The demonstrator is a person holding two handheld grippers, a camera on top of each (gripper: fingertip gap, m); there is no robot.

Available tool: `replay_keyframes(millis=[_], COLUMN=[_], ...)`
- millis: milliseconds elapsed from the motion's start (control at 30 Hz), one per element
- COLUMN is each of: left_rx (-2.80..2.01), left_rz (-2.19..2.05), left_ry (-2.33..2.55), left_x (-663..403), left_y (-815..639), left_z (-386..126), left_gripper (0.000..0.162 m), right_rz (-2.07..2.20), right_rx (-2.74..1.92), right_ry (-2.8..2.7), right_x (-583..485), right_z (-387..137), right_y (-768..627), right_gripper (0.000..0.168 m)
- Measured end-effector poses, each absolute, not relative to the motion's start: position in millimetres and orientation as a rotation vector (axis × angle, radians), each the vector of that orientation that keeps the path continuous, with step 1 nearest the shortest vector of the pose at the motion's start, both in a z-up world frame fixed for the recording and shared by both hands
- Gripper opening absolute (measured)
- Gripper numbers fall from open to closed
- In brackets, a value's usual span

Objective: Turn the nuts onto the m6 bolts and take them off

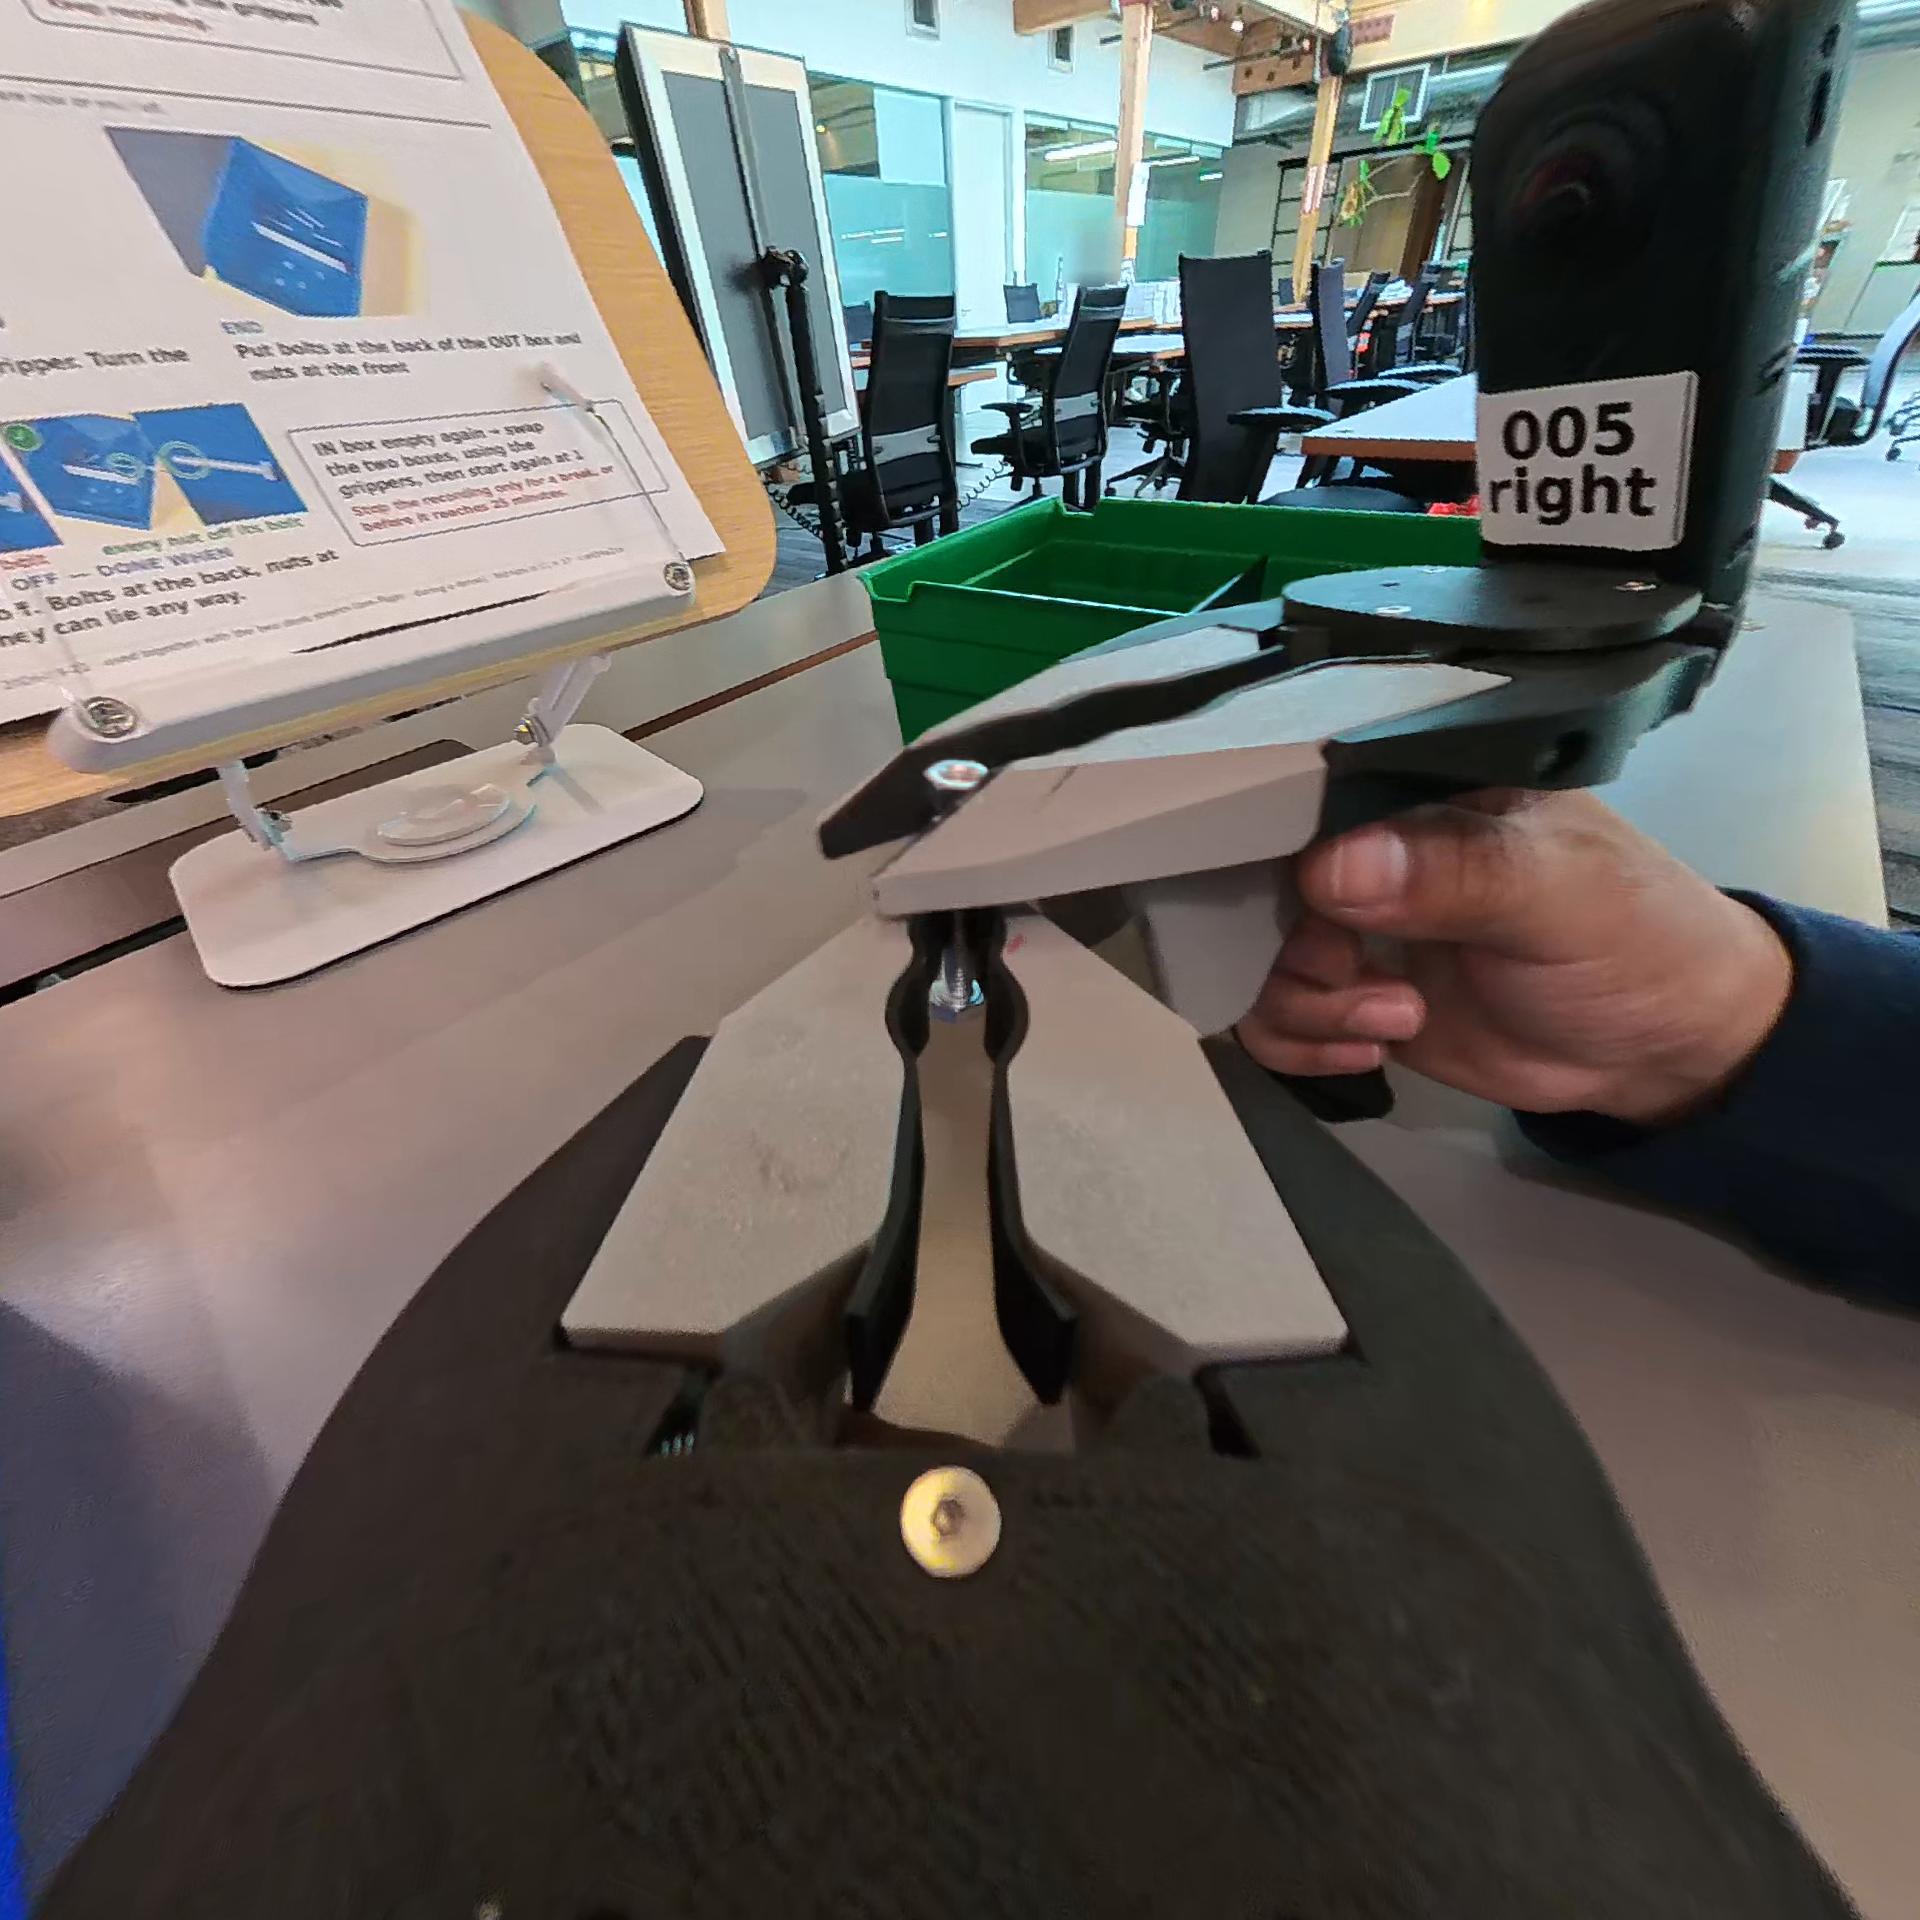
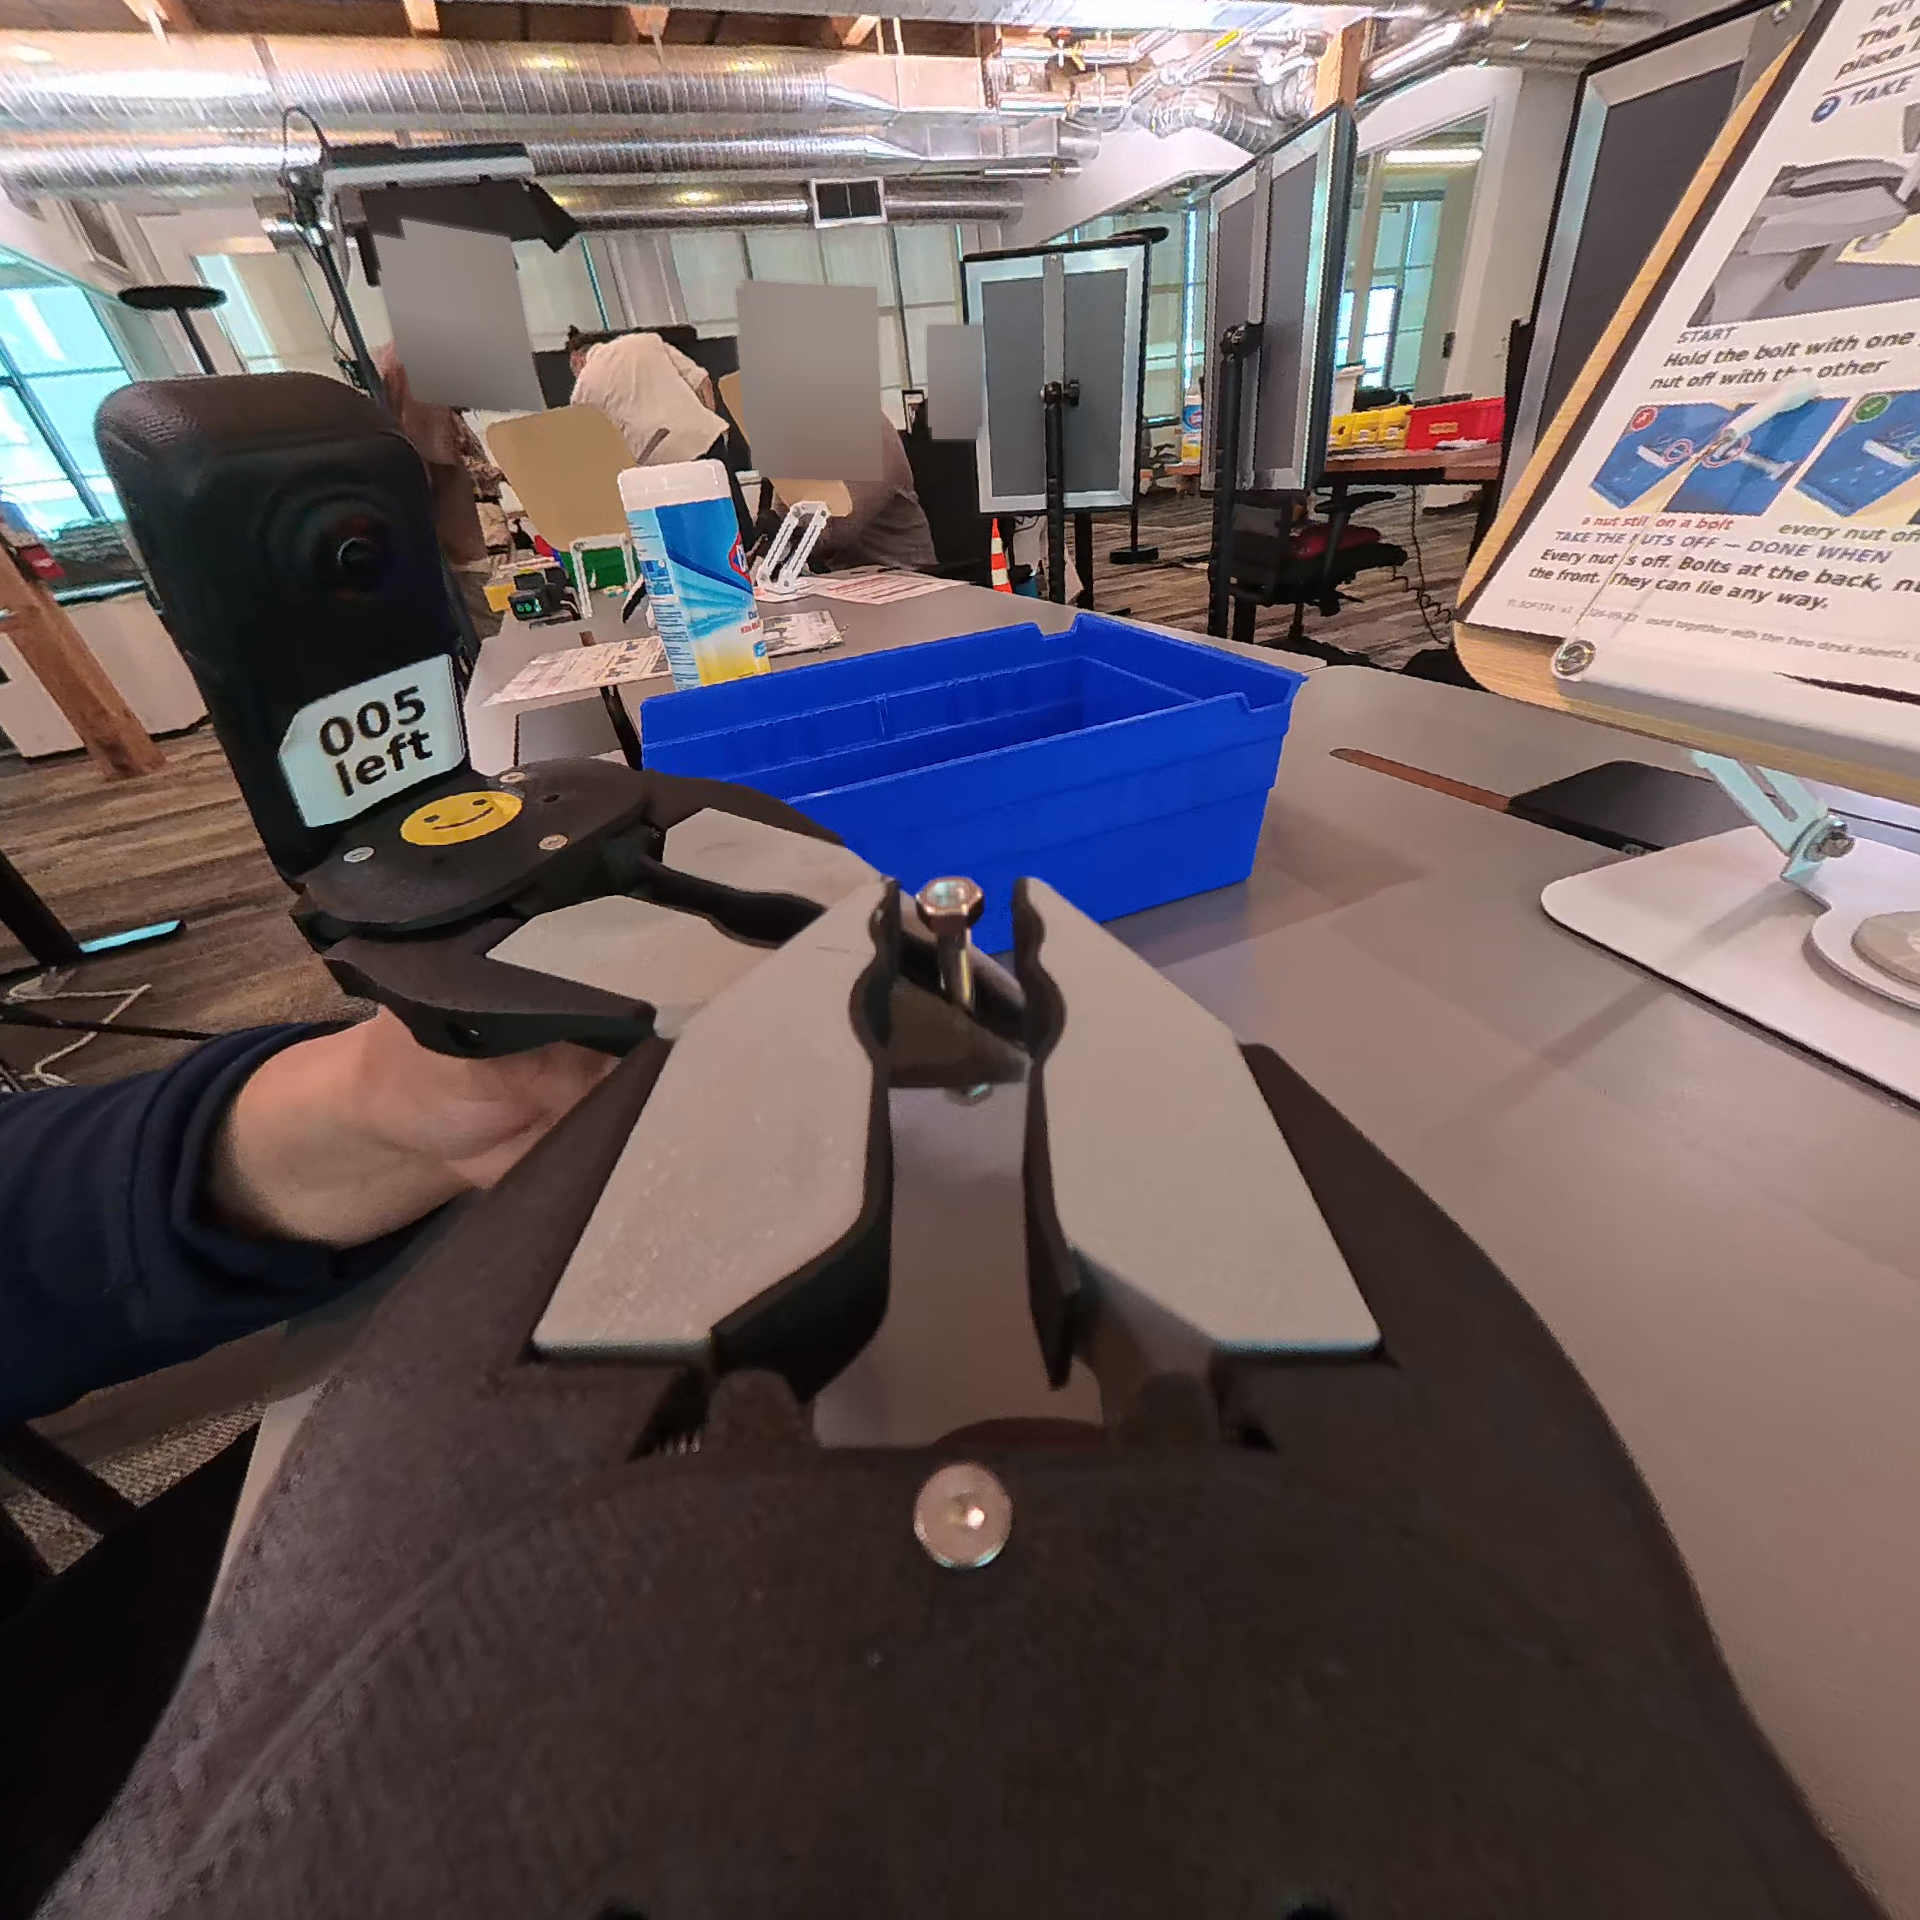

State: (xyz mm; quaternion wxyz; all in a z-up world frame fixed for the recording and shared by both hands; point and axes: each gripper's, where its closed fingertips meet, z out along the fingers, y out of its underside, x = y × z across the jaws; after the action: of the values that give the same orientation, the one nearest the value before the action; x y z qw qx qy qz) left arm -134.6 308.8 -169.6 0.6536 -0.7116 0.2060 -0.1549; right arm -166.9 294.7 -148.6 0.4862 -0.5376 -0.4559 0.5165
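Note:
My left gripper (image 1: 958, 992) is shut on a silver M6 bolt (image 1: 961, 977), gripping its threaded shank between the notched tips. A nut cannot be told apart there. In the right wrist view the bolt (image 2: 951, 935) stands with its hex head up. My right gripper (image 2: 956, 914) has its jaws apart on either side of the head, not touching it. The left gripper (image 2: 940, 1023) reaches in from the left under those jaws. In the left wrist view the right gripper (image 1: 868, 847) crosses just above my left fingertips, held by a hand (image 1: 1455, 956).
A green bin (image 1: 1039, 582) stands behind the grippers on the grey table (image 1: 416, 1091). A blue bin (image 2: 987, 748) stands on the other side. An instruction sheet on a white stand (image 1: 312, 416) is at the back. A wipes canister (image 2: 691, 571) is farther off. My left and right fingertips are right by each other.

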Motion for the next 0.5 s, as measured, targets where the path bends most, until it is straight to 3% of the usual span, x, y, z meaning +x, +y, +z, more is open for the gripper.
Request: replay_keyframes(millis=[500], left_rx=[-1.644], left_rz=[-0.364], left_ry=[0.481], left_x=[-130.7], left_y=[309.2], left_z=[-176.0], left_gripper=[0.003], right_rz=[1.236], right_rx=[-1.285], right_ry=[-1.112], right_x=[-166.7], right_z=[-146.5], right_y=[293.3], right_gripper=[0.009])
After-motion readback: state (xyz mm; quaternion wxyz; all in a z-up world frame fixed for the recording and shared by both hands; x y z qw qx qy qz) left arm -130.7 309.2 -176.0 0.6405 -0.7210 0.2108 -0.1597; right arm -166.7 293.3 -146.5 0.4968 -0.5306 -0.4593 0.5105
